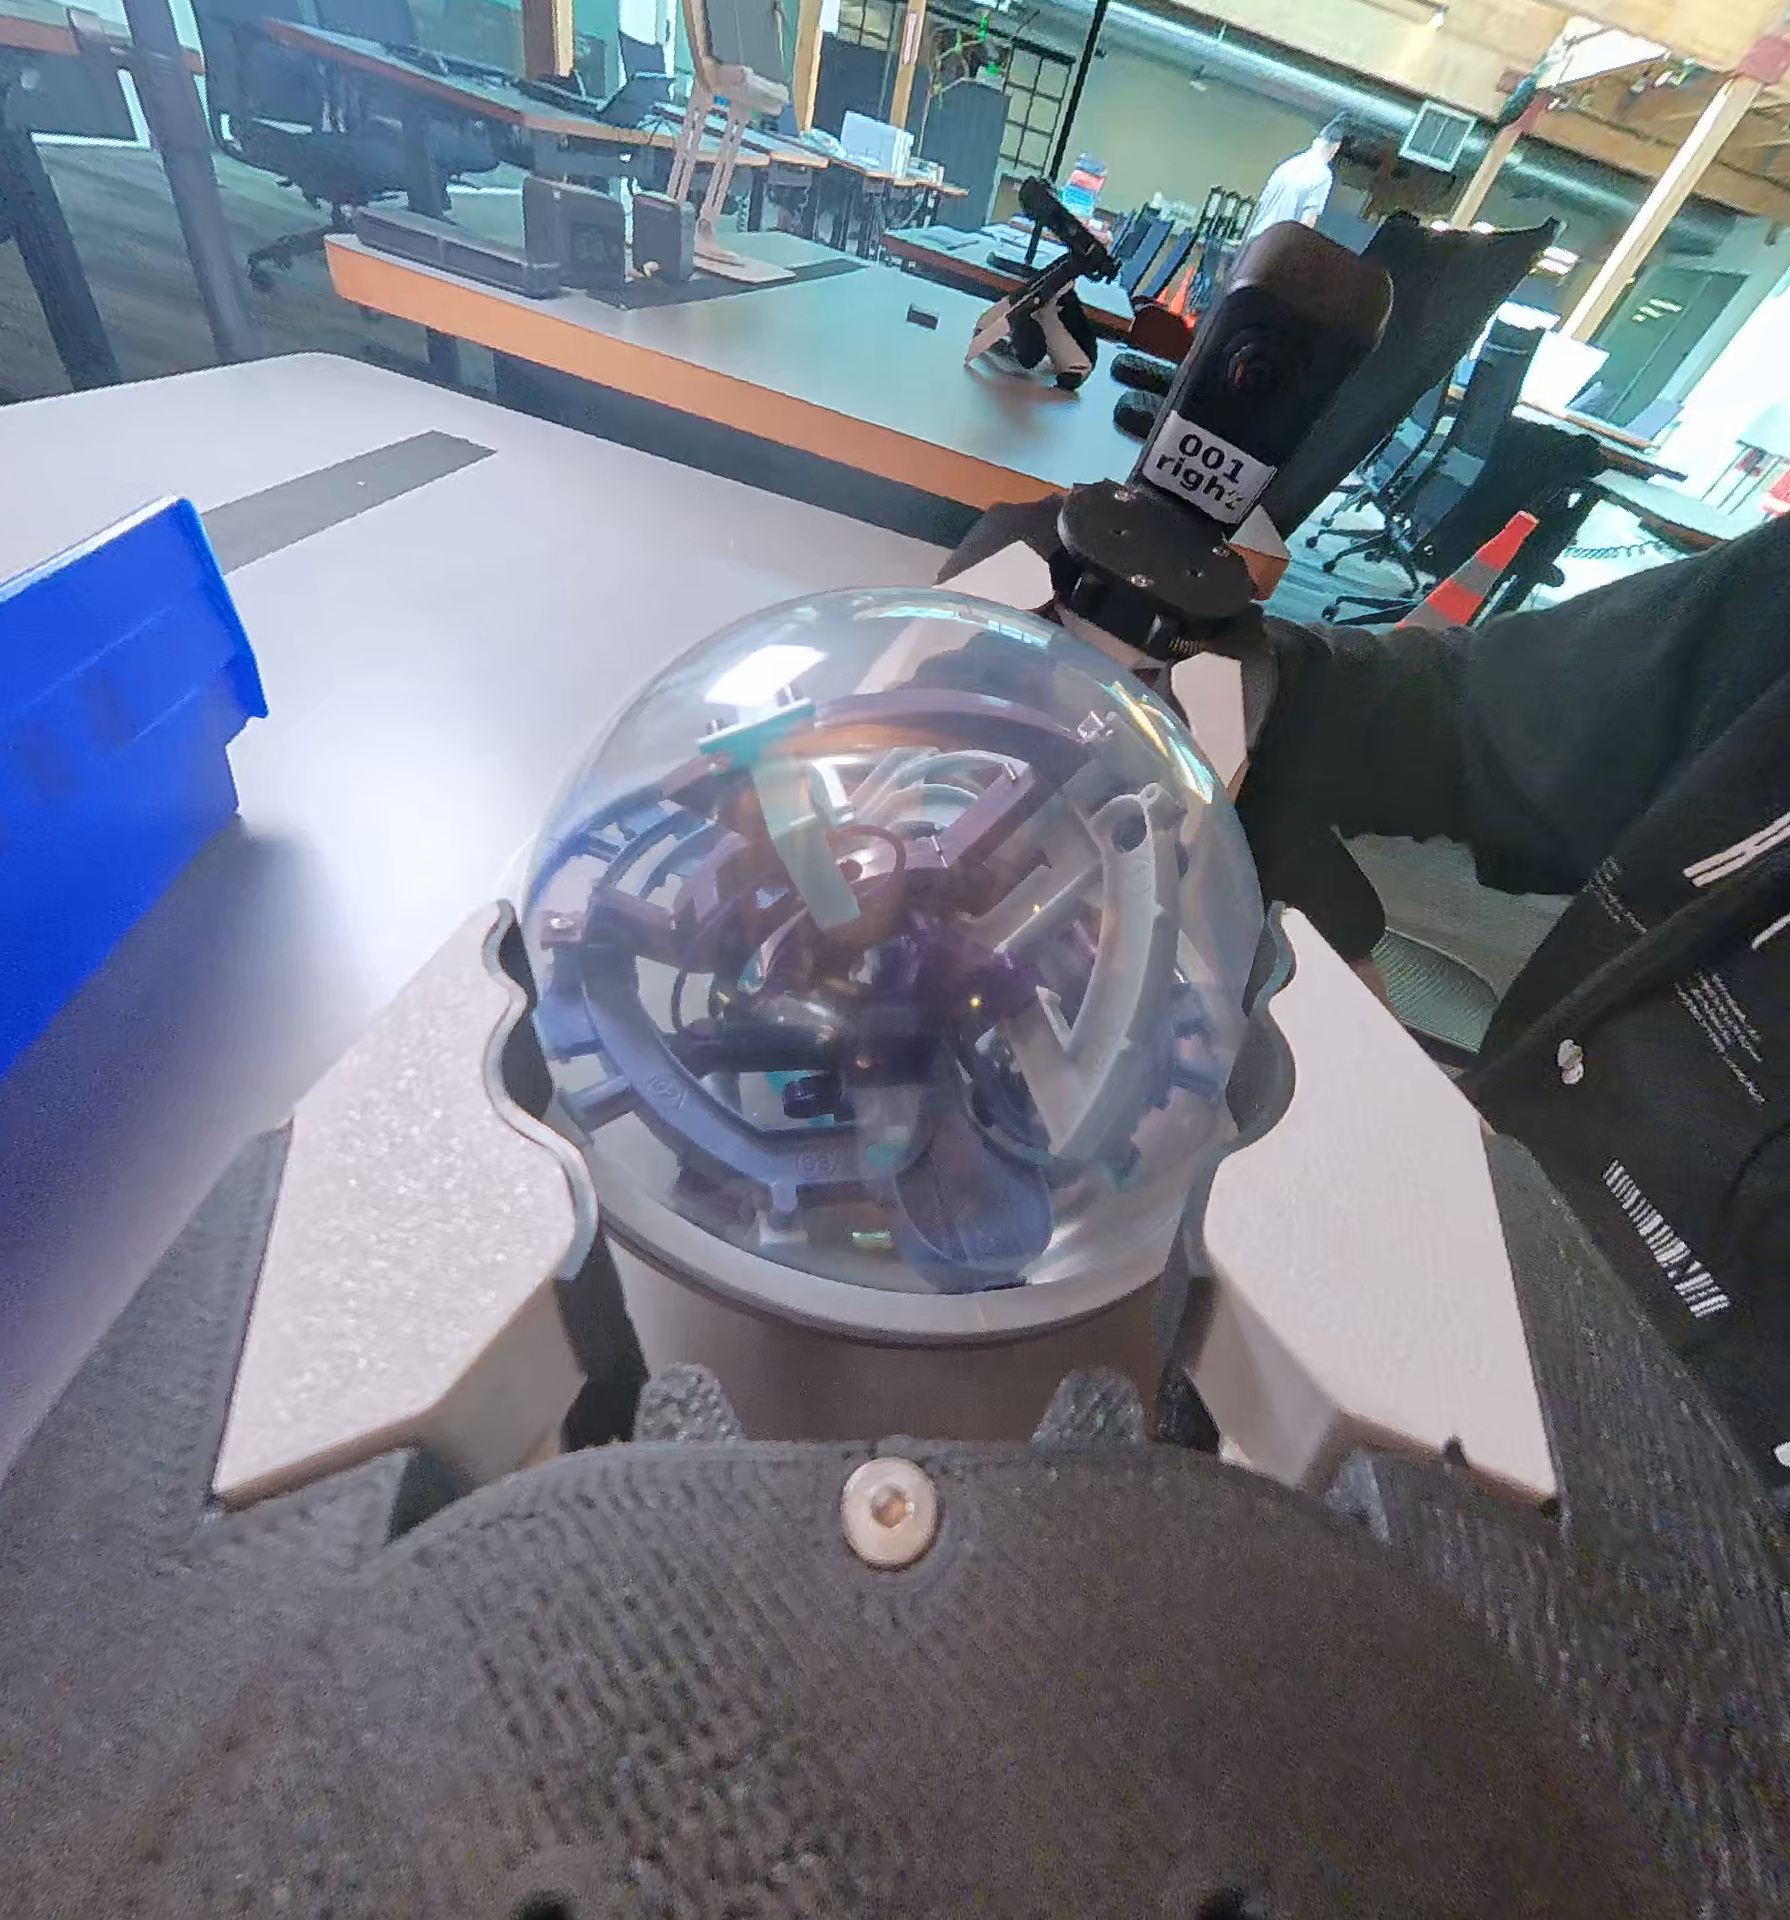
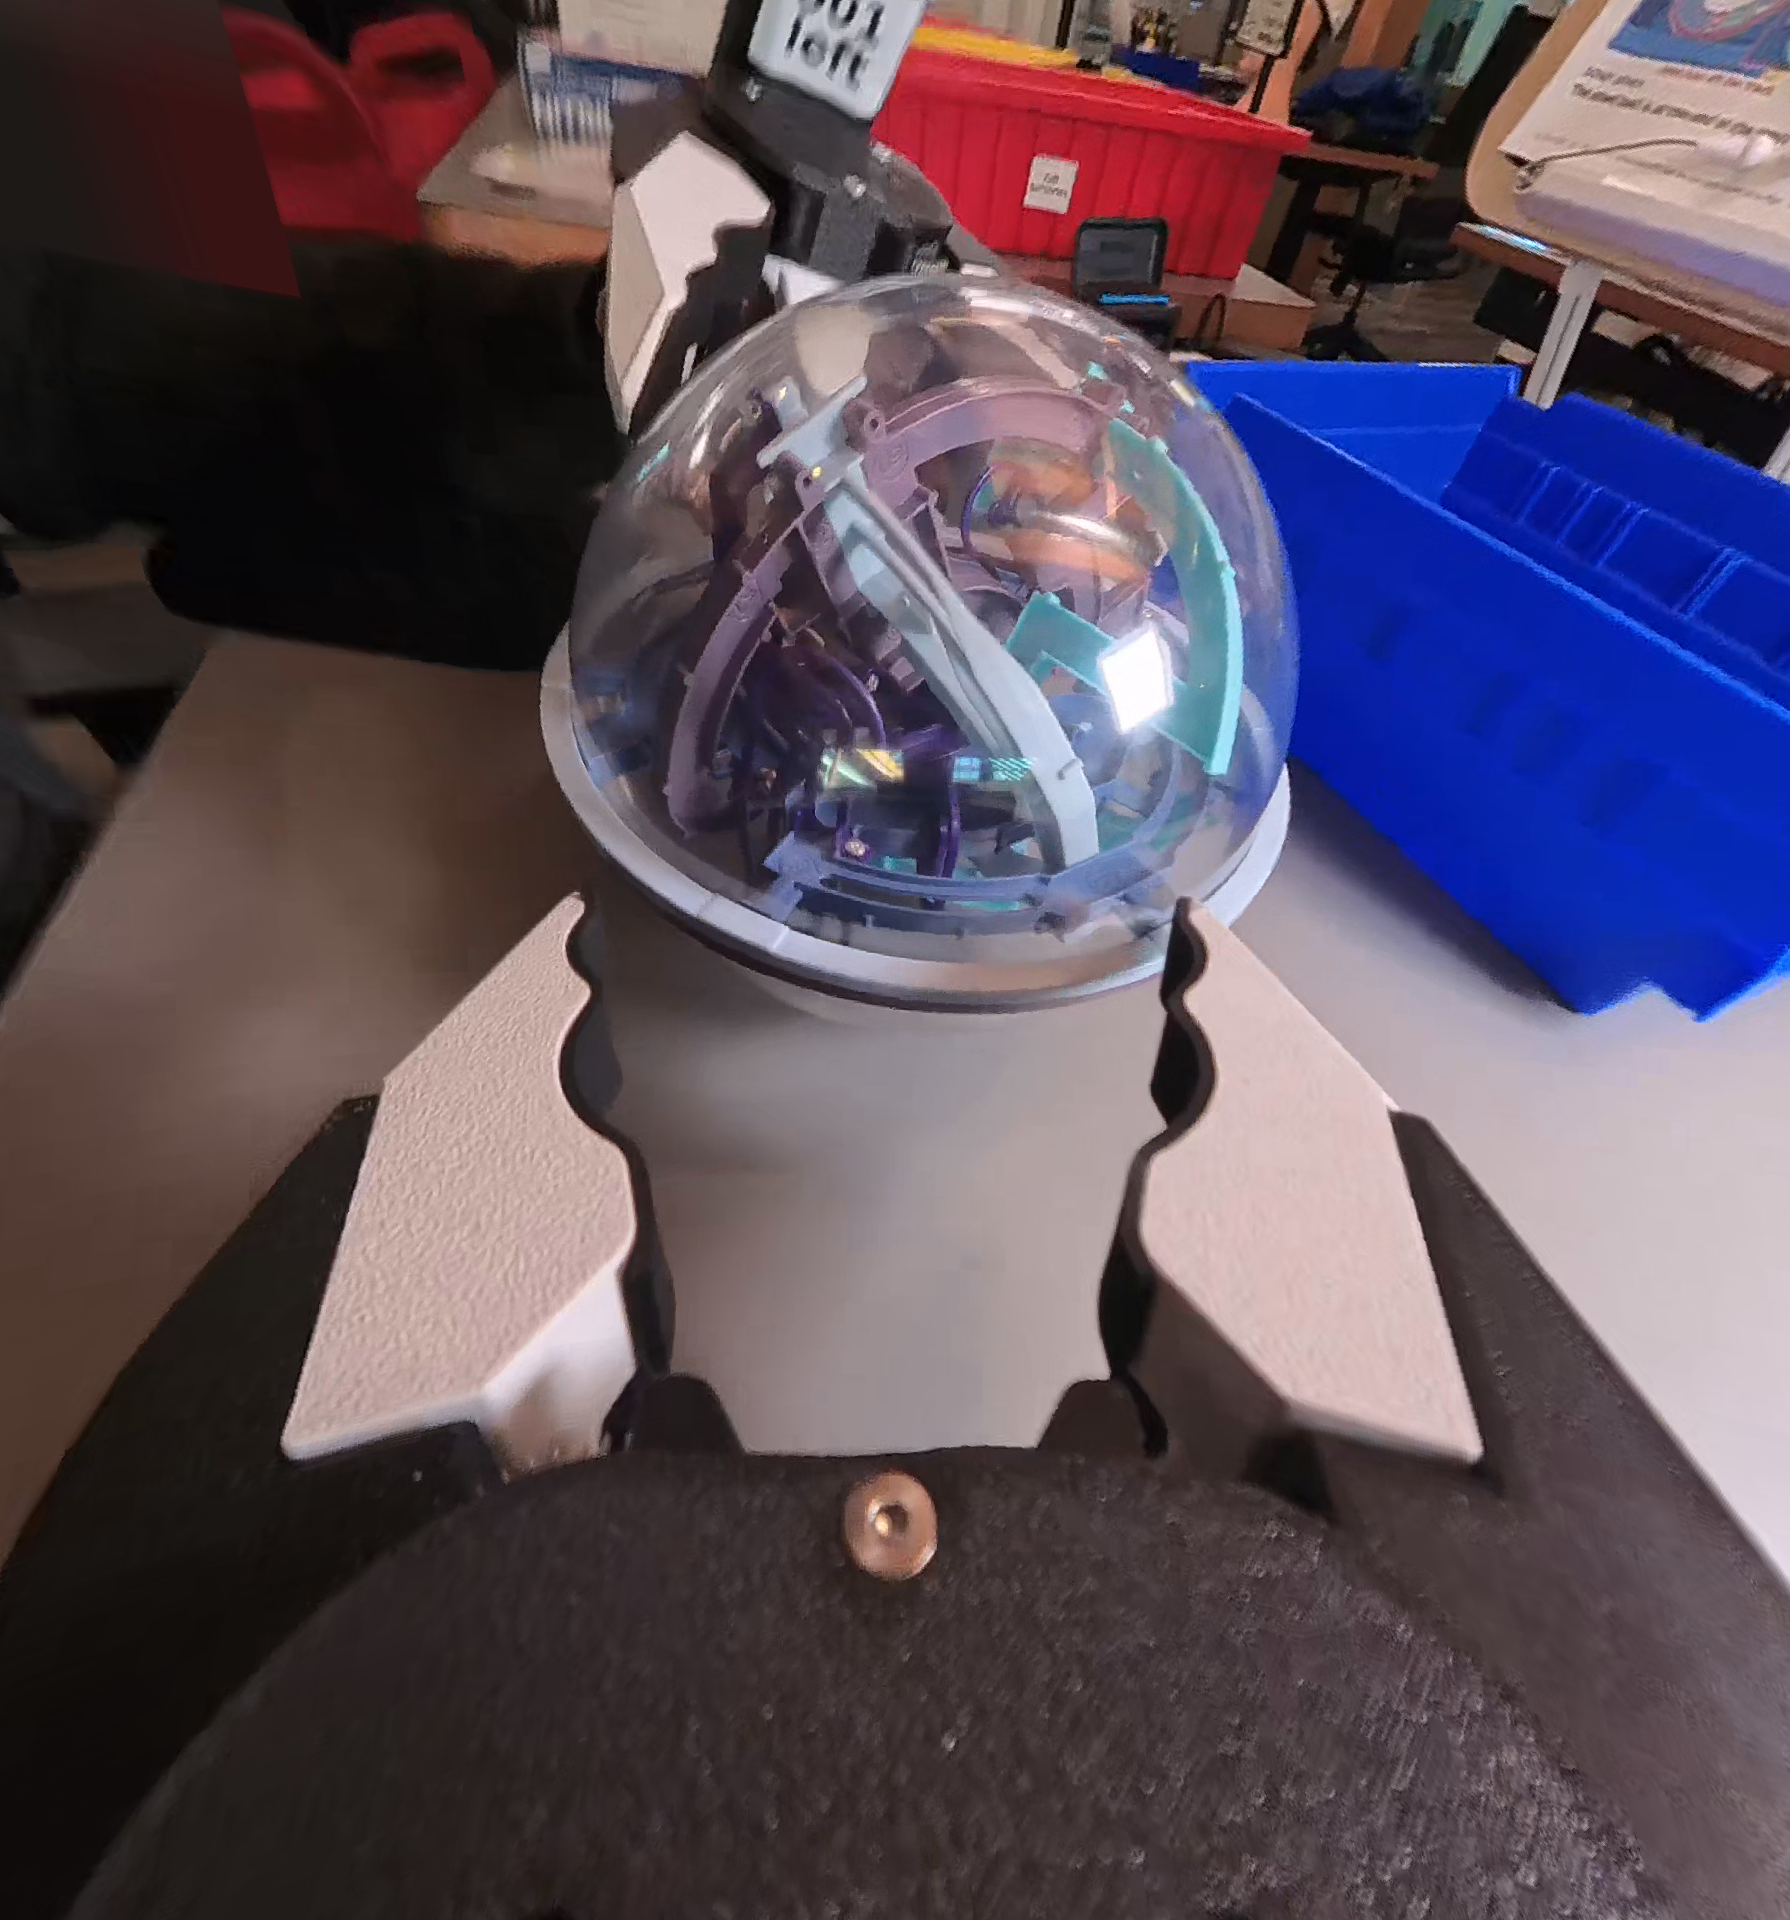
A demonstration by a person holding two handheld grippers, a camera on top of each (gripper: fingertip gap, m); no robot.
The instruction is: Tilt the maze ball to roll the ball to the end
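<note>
Maze ball (image 1: 891,831) parked on its white stand (image 2: 683,914) on the grey table (image 1: 403,623), blue bin (image 2: 1545,644) just beside. Left gripper (image 1: 896,935) spread wide around the clear dome, pads (image 1: 512,997) snug against both sides, so looks gripped. Right gripper (image 2: 880,935) over on the opposite side, also wide open, fingertips (image 2: 1187,935) stopping just short of the stand's rim, gripping nothing.
</note>
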